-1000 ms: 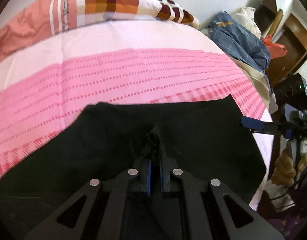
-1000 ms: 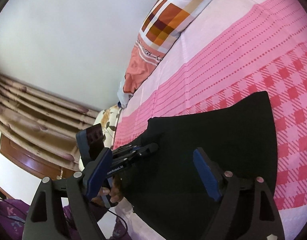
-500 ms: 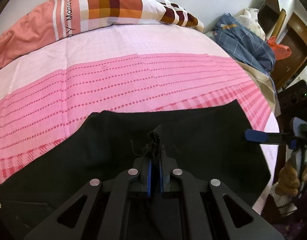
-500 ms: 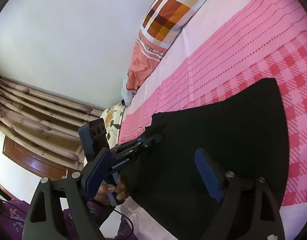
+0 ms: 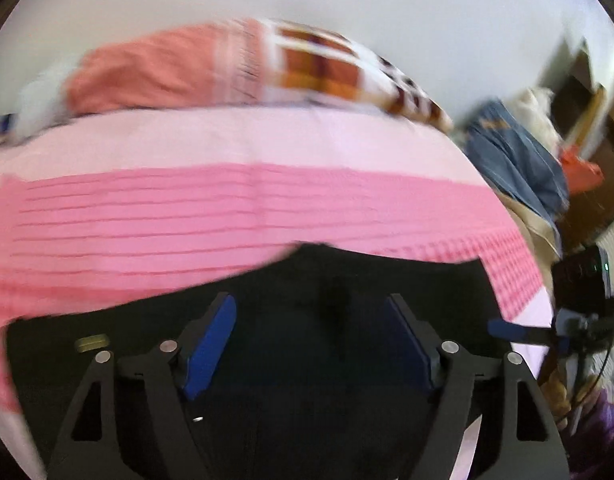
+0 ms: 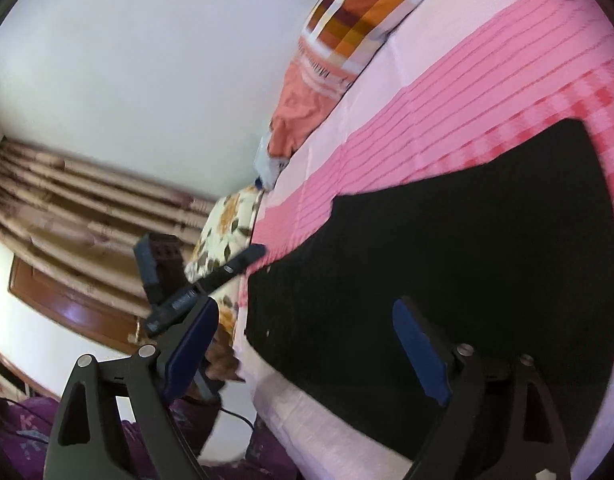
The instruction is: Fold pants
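Black pants (image 5: 347, 360) ×1 flat on pink bed (image 5: 147, 216), 2 grippers, left gripper (image 5: 313, 344) jaws just opened, right gripper (image 6: 307, 352) jaws apart

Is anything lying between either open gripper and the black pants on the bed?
Nothing visible does. The left gripper, jaws just opened and empty, hangs directly over the black pants. The right gripper is open too, with only the pants' cloth and the pink bedsheet ahead.

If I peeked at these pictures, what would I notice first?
A big patch of black pants spread flat on a bright pink bedsheet, near its front edge. At the far end of the bed lies a checked orange and brown pillow. Both the left gripper and the right gripper hang open above the pants.
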The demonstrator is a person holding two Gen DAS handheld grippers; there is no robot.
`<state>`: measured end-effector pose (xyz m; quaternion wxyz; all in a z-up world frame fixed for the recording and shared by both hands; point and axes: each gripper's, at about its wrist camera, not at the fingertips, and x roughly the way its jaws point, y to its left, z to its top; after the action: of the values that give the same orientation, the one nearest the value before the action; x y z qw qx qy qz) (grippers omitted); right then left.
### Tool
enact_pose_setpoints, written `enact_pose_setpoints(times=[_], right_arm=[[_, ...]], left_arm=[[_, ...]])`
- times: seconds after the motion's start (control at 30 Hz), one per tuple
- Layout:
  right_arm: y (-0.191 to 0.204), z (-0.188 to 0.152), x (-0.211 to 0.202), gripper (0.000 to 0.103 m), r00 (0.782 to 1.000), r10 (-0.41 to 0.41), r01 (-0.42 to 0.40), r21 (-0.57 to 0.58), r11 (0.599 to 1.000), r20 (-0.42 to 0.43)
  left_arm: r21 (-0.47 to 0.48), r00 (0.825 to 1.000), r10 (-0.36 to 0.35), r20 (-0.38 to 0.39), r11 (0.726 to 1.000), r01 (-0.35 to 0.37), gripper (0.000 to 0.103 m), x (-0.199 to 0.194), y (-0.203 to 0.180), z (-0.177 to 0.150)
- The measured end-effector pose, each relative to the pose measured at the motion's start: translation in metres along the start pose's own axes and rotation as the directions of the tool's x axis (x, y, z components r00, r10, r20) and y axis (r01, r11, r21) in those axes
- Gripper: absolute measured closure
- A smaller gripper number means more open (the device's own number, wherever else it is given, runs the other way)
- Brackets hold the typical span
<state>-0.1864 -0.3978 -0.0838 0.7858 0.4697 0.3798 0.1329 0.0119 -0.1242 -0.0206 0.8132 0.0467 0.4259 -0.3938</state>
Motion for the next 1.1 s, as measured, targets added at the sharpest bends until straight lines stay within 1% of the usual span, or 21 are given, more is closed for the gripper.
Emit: enact_pose_setpoints(times=[0.03, 0.07, 0.13, 0.17, 0.23, 0.27, 0.33, 0.37, 0.4, 0.47, 0.5, 0.53, 0.57, 0.63, 0.7, 0.83, 0.9, 0.97, 1.0, 1.07, 1.1], right_arm=[[0.005, -0.003, 0.005, 0.016, 1.000, -0.003, 0.003, -0.013, 1.000, -0.014], [0.011, -0.006, 0.012, 0.016, 0.999, -0.009, 0.008, -0.029, 1.000, -0.034], [0.021, -0.012, 0.027, 0.015, 0.998, -0.012, 0.008, -0.051, 0.999, -0.068], [0.026, -0.016, 0.037, 0.015, 0.996, -0.007, 0.003, -0.053, 0.999, -0.088], [0.031, -0.022, 0.048, 0.014, 0.994, -0.001, -0.004, -0.051, 0.999, -0.110], [0.035, -0.025, 0.057, 0.013, 0.992, -0.001, -0.006, -0.050, 0.999, -0.125], [0.041, -0.031, 0.067, 0.013, 0.989, -0.005, -0.003, -0.054, 0.999, -0.145], [0.047, -0.034, 0.076, 0.013, 0.987, -0.011, 0.001, -0.061, 0.998, -0.159], [0.051, -0.036, 0.080, 0.013, 0.986, -0.015, 0.004, -0.067, 0.998, -0.168], [0.059, -0.040, 0.087, 0.013, 0.983, -0.027, 0.012, -0.080, 0.997, -0.184], [0.062, -0.042, 0.090, 0.013, 0.981, -0.034, 0.018, -0.085, 0.996, -0.189], [0.065, -0.043, 0.092, 0.013, 0.980, -0.041, 0.024, -0.088, 0.996, -0.193], [0.068, -0.044, 0.094, 0.013, 0.979, -0.051, 0.034, -0.089, 0.995, -0.198], [0.069, -0.044, 0.097, 0.011, 0.978, -0.062, 0.046, -0.086, 0.995, -0.198], [0.070, -0.044, 0.098, 0.010, 0.979, -0.064, 0.051, -0.072, 0.996, -0.192], [0.064, -0.045, 0.100, 0.006, 0.983, -0.046, 0.044, -0.013, 0.999, -0.176], [0.062, -0.045, 0.104, 0.006, 0.984, -0.043, 0.046, 0.014, 0.999, -0.176], [0.059, -0.047, 0.108, 0.006, 0.983, -0.043, 0.051, 0.036, 0.998, -0.179], [0.059, -0.048, 0.110, 0.006, 0.982, -0.046, 0.055, 0.043, 0.998, -0.184], [0.060, -0.050, 0.113, 0.006, 0.980, -0.053, 0.062, 0.041, 0.997, -0.191], [0.061, -0.051, 0.114, 0.006, 0.980, -0.055, 0.063, 0.038, 0.997, -0.193]], left_arm=[[-0.003, 0.999, 0.049, 0.011, 0.999, -0.049, 0.025, -0.014, 0.014, -0.003], [-0.004, 0.991, 0.132, 0.019, 0.991, -0.132, 0.024, -0.033, 0.034, -0.008], [-0.007, 0.971, 0.239, 0.016, 0.971, -0.239, 0.020, -0.056, 0.070, -0.019], [-0.011, 0.963, 0.271, 0.003, 0.963, -0.271, 0.020, -0.065, 0.092, -0.026], [-0.032, 0.960, 0.278, -0.037, 0.960, -0.279, 0.020, -0.075, 0.127, -0.041], [-0.055, 0.965, 0.250, -0.077, 0.965, -0.255, 0.020, -0.077, 0.148, -0.049], [-0.109, 0.985, 0.118, -0.127, 0.985, -0.132, 0.020, -0.074, 0.178, -0.063], [-0.112, 0.987, 0.068, -0.143, 0.990, -0.085, 0.021, -0.071, 0.183, -0.069], [-0.098, 0.986, 0.045, -0.162, 0.993, -0.061, 0.023, -0.065, 0.190, -0.075], [-0.054, 0.981, 0.069, -0.182, 0.995, -0.080, 0.025, -0.055, 0.195, -0.082], [-0.047, 0.982, 0.041, -0.184, 0.998, -0.050, 0.025, -0.053, 0.194, -0.084], [-0.050, 0.982, -0.029, -0.189, 0.999, 0.020, 0.025, -0.049, 0.194, -0.086], [-0.055, 0.971, -0.121, -0.205, 0.992, 0.112, 0.025, -0.042, 0.193, -0.087], [-0.030, 0.961, -0.134, -0.243, 0.991, 0.130, 0.025, -0.030, 0.188, -0.088], [0.007, 0.962, -0.140, -0.233, 0.989, 0.146, 0.024, -0.027, 0.183, -0.087], [-0.076, 0.948, -0.203, -0.245, 0.979, 0.190, 0.023, -0.026, 0.192, -0.081], [-0.056, 0.945, -0.177, -0.274, 0.984, 0.168, 0.023, -0.025, 0.187, -0.077], [-0.029, 0.948, -0.160, -0.275, 0.987, 0.158, 0.031, -0.023, 0.180, -0.076], [-0.034, 0.948, -0.158, -0.276, 0.987, 0.155, 0.047, -0.021, 0.179, -0.076], [-0.072, 0.956, -0.166, -0.240, 0.986, 0.153, 0.059, -0.024, 0.183, -0.076], [-0.082, 0.956, -0.184, -0.231, 0.982, 0.169, 0.069, -0.023, 0.184, -0.076]])
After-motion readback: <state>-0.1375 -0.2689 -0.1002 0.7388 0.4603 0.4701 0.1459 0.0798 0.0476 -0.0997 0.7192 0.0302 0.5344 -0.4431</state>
